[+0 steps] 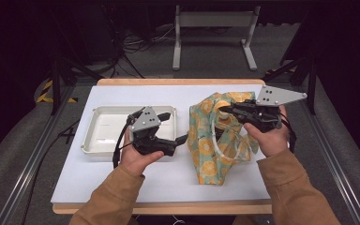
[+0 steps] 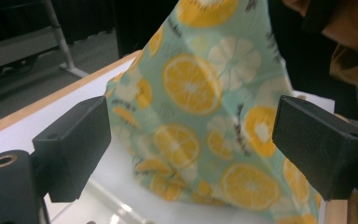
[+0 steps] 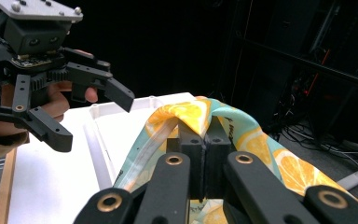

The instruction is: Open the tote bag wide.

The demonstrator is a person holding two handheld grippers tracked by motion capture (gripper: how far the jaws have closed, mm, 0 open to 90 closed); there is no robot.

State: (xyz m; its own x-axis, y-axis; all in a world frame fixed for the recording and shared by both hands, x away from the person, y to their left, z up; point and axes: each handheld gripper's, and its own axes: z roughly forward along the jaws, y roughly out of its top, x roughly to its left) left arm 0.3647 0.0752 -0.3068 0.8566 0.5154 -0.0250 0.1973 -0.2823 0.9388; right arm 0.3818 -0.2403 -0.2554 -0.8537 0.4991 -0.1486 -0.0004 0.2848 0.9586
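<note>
Mid-lift: right gripper (image 1: pixel 226 110) clamped on top fold of orange-print cloth (image 1: pixel 211 140), hanging below its jaws; left gripper (image 1: pixel 178 126) spread wide, cloth just ahead between jaws (image 2: pixel 196 130); next, likely closing on lower edge.

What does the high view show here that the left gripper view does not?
High view alone: the white tray on the table, both sleeves, and the right gripper pinching the top of the orange-print cloth so that it is lifted into a peak.

Left gripper view alone: a close look between the left gripper's open jaws, which flank the cloth without touching it.

Shared: the cloth with its orange slices, the white table surface and its wooden edge.
</note>
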